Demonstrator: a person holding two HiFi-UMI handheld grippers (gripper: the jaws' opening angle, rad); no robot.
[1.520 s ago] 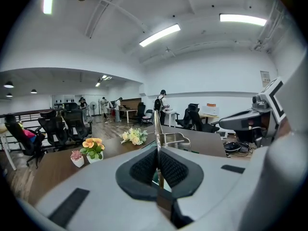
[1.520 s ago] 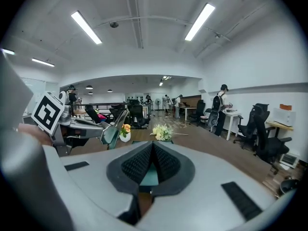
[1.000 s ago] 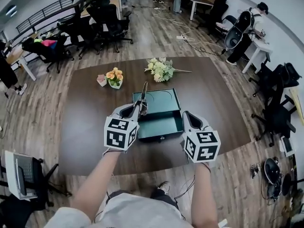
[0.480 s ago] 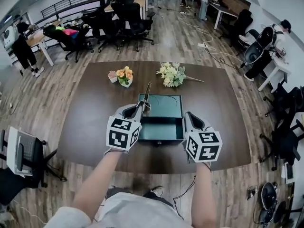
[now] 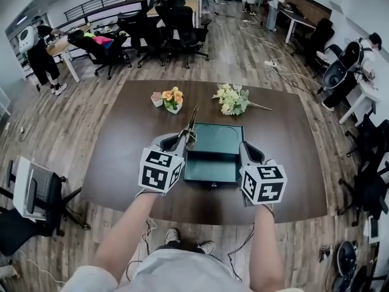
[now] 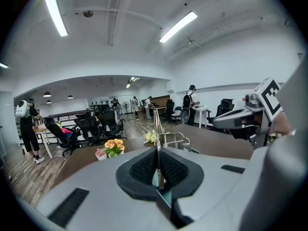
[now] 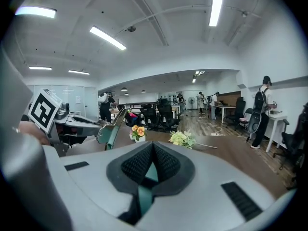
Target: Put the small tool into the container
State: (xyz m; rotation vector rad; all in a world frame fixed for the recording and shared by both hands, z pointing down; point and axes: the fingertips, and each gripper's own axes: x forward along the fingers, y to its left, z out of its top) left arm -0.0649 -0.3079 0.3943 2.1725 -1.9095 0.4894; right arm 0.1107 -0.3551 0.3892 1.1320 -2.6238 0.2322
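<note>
The box (image 5: 214, 140) sits on the table (image 5: 121, 157), in the middle and close to the front edge. The left gripper (image 5: 185, 140) is at the box's left side. The tool (image 5: 192, 120) sticks out of it and points up and away, along the box's left edge. The right gripper (image 5: 244, 149) is at the box's right side. Behind the box and to the left stands a flower pot (image 5: 173, 100), with a small pot (image 5: 157, 99) just beside it on its left. Behind the box and to the right lies a bunch of flowers (image 5: 233, 98). Some chairs (image 5: 176, 20) stand on the floor (image 5: 243, 47) behind the table. A desk chair (image 5: 33, 193) stands left of the table.
</note>
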